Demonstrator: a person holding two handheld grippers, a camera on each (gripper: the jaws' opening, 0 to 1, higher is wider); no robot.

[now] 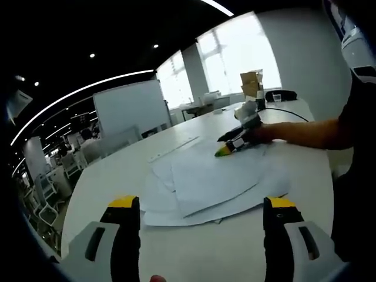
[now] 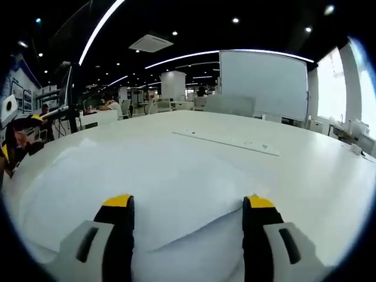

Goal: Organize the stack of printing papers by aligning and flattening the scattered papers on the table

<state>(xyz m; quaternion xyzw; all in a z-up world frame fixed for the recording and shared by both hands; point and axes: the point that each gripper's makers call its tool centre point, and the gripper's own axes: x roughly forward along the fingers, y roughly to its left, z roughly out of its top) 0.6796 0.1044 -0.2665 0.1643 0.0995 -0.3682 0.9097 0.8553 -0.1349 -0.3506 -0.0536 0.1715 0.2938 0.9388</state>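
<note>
The scattered papers (image 1: 208, 185) sit fanned and overlapping in the middle of the white tabletop (image 1: 117, 170), edges pointing every which way, nothing squared up yet. The left tongs (image 1: 200, 205) hang just short of the sheets' near edge, jaws spread wide, gripping nothing. In the left gripper view, the right tongs (image 1: 226, 150) reach in on the far side of the papers, yellow-green tip low over the top sheet; from there I cannot tell how open they are, but the right gripper view shows the jaws (image 2: 188, 205) wide apart and empty, with paper (image 2: 182, 247) right under them.

The risk here: push on one sheet alone and it slides or buckles, and the fan spreads wider. Pinch a corner and it creases.

No trays or boxes near the papers to speak of.
</note>
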